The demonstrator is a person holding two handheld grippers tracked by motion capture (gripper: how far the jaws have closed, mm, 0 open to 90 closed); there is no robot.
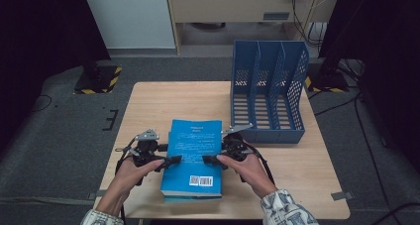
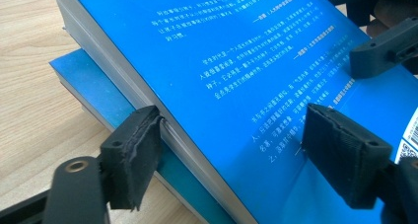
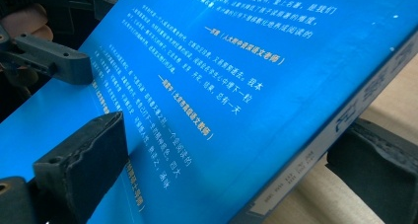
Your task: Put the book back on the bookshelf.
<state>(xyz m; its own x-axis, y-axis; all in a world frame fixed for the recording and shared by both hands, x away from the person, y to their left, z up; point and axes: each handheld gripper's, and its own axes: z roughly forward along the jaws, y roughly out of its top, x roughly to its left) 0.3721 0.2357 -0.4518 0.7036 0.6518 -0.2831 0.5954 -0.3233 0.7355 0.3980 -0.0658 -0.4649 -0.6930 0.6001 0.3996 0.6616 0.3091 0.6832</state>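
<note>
The left tongs (image 1: 174,160) straddle the left edge of the top blue book (image 1: 194,150): in the left gripper view one padded jaw sits against the page block underneath and the other lies on the cover, so they bite the book's edge. The right tongs (image 1: 212,160) do the same on the book's spine side; in the right gripper view one pad rests on the cover and the other sits under the spine, gripping it. No gap shows between pads and book on either side. Each hand (image 1: 132,173) comes in from the near edge of the worktop (image 1: 148,101), the other hand (image 1: 250,171) mirroring it across the book.

The top blue book is held with its back cover up, a barcode near its nearer right corner, white print over the upper part. Under it lies a second blue book (image 2: 93,93), sticking out beyond the top book's left edge and flat on the worktop. Beyond the top book's far right corner stands a blue file rack (image 1: 270,86) with slotted dividers, its front lip just beside that corner.
</note>
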